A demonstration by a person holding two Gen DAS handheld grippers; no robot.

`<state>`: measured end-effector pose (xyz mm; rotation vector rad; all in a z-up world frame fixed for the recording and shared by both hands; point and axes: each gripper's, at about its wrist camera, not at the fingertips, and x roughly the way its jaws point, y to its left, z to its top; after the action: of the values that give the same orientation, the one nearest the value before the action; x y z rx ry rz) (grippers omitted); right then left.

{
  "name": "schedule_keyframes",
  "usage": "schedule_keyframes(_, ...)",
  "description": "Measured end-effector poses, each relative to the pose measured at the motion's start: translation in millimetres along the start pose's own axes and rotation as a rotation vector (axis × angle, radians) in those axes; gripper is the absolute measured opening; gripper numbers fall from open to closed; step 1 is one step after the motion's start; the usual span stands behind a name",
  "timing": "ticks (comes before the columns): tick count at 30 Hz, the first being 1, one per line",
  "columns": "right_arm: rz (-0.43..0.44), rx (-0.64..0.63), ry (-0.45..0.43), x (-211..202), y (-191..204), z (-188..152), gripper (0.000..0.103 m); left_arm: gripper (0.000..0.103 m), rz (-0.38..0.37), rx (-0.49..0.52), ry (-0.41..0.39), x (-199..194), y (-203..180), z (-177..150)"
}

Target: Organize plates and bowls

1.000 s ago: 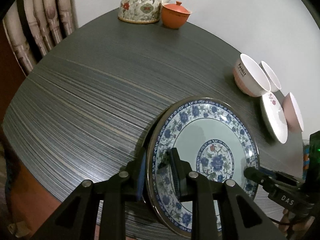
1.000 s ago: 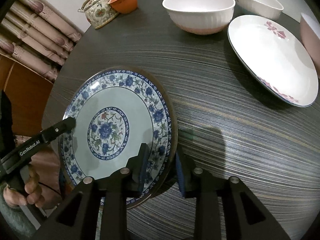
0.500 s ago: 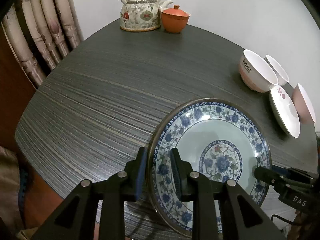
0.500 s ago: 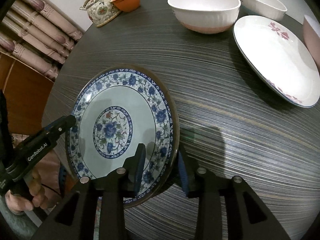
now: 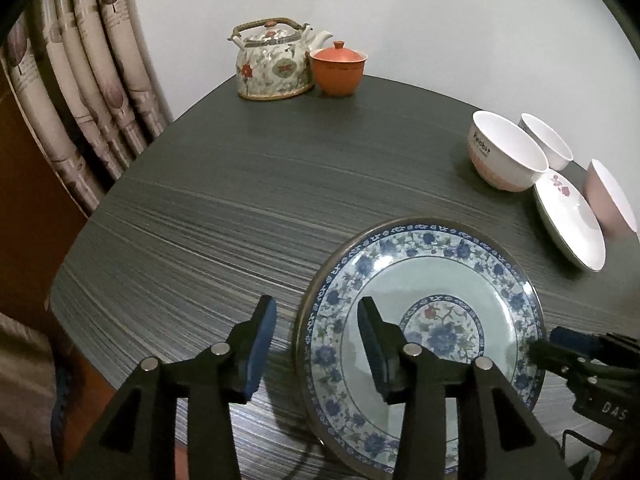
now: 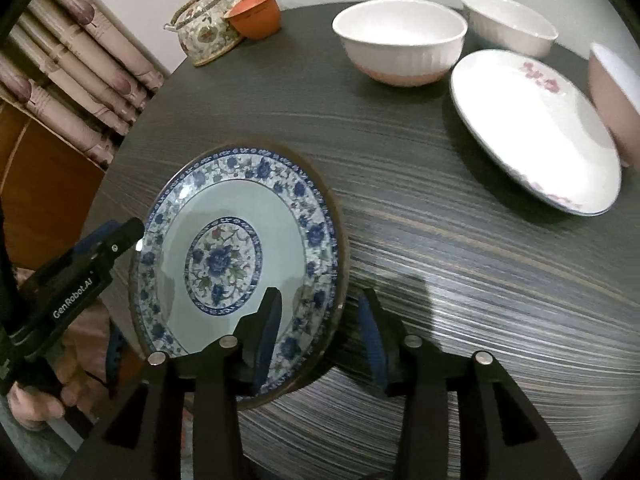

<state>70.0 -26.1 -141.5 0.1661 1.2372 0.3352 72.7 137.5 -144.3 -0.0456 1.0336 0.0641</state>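
A blue-and-white floral plate (image 5: 424, 320) lies on the dark table (image 5: 240, 208) near its front edge; it also shows in the right wrist view (image 6: 236, 256). My left gripper (image 5: 316, 344) is open, its fingers straddling the plate's left rim without gripping. My right gripper (image 6: 320, 328) is open too, straddling the plate's right rim. A white plate with pink flowers (image 6: 532, 128) lies at the right. A large white bowl (image 6: 400, 40), a second white bowl (image 6: 508, 24) and a pink bowl (image 6: 612, 92) stand around it.
A floral teapot (image 5: 276, 64) and an orange lidded cup (image 5: 338, 68) stand at the table's far edge. Curtains (image 5: 80, 100) hang at the left. The table's front edge is close under both grippers.
Both grippers have opened and let go of the blue-and-white plate's rim. The plate, held tilted before, now rests lower on the table. Both cameras have drawn back a little.
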Motion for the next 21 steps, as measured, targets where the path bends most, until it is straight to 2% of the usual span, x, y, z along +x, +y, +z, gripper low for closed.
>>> schedule_keyframes(11, -0.096, 0.026, -0.122, -42.9, -30.8, -11.4, 0.042, 0.050, 0.024, 0.035, -0.006, -5.9, -11.5, -0.6)
schedule_keyframes(21, -0.152, 0.108, -0.194, -71.6, -69.2, -25.9, 0.043, 0.051, -0.020, 0.128, -0.035, -33.0, -59.0, -1.5)
